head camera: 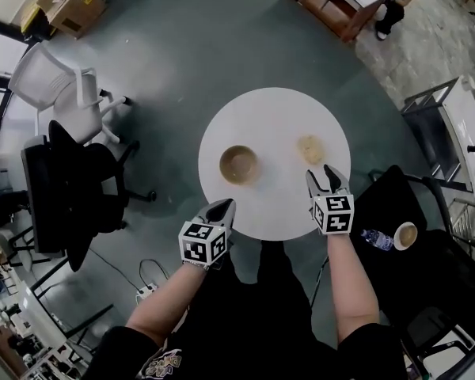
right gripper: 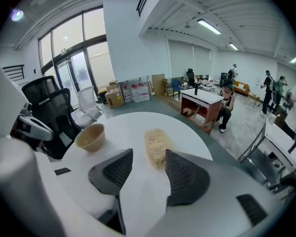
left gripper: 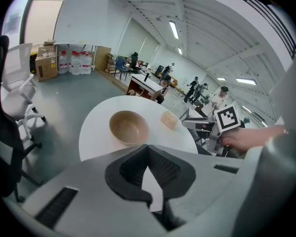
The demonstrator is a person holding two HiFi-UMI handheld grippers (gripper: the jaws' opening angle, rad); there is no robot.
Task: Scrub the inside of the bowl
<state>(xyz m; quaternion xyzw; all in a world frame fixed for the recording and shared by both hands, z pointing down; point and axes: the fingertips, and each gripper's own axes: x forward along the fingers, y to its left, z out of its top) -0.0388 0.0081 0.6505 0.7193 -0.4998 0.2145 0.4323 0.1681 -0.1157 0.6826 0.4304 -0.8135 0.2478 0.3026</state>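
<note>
A tan bowl (head camera: 239, 165) stands upright on the round white table (head camera: 273, 109), left of centre. A pale yellow scrub pad (head camera: 309, 148) lies flat to its right. My right gripper (head camera: 325, 176) hovers just short of the pad, open, with nothing between its fingers; in the right gripper view the pad (right gripper: 158, 145) lies just beyond the fingertips (right gripper: 168, 155). My left gripper (head camera: 220, 210) is shut and empty at the table's near edge, below the bowl. The left gripper view shows the bowl (left gripper: 129, 127) and pad (left gripper: 168, 120) ahead of the left gripper (left gripper: 148, 147).
A white office chair (head camera: 59, 85) and a black one (head camera: 75, 188) stand left of the table. Another black chair (head camera: 404, 244) at the right carries a water bottle (head camera: 376, 239) and a small bowl (head camera: 405, 235). Desks and people are farther off.
</note>
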